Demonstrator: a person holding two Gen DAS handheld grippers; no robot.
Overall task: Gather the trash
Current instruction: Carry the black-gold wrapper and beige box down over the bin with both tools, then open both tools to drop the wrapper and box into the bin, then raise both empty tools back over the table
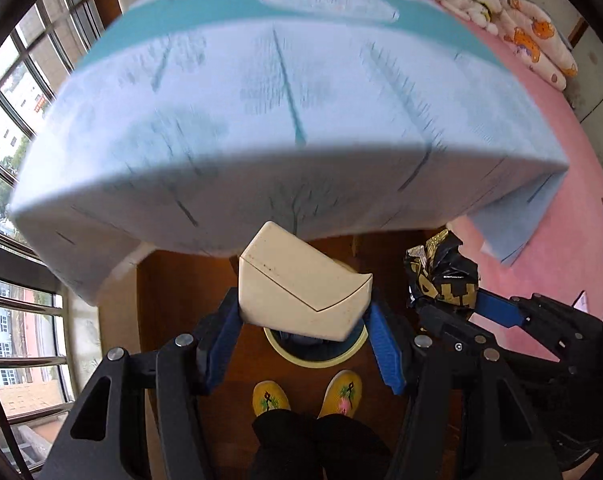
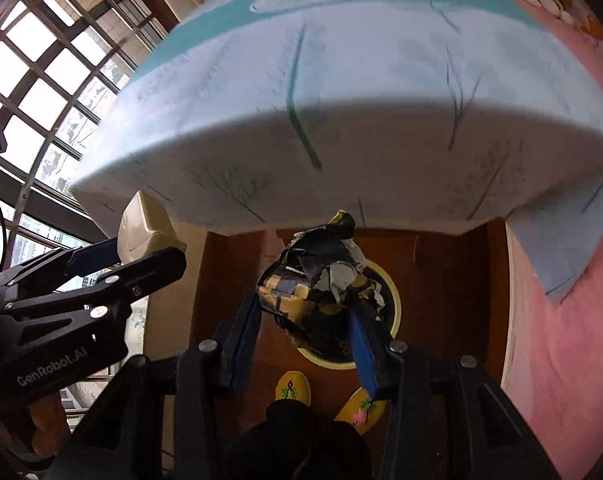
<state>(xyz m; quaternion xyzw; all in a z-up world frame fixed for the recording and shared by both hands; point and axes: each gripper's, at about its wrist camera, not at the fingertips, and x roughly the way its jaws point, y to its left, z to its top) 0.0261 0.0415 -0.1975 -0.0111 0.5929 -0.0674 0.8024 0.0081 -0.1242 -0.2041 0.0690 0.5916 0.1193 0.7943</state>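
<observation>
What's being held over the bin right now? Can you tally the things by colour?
Cream box, in the left hand-held gripper: 1
Black-and-gold crumpled wrapper, in the right hand-held gripper: 1
Total held: 2
Both hang above the yellow-rimmed bin on the floor.

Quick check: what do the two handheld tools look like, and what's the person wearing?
Both tools, left and right, are matte black angular frames with silver round bolts and blue ribbed fingers. The left one carries white "GenRobot.AI" lettering. The person wears black trousers and yellow patterned slippers.
</observation>
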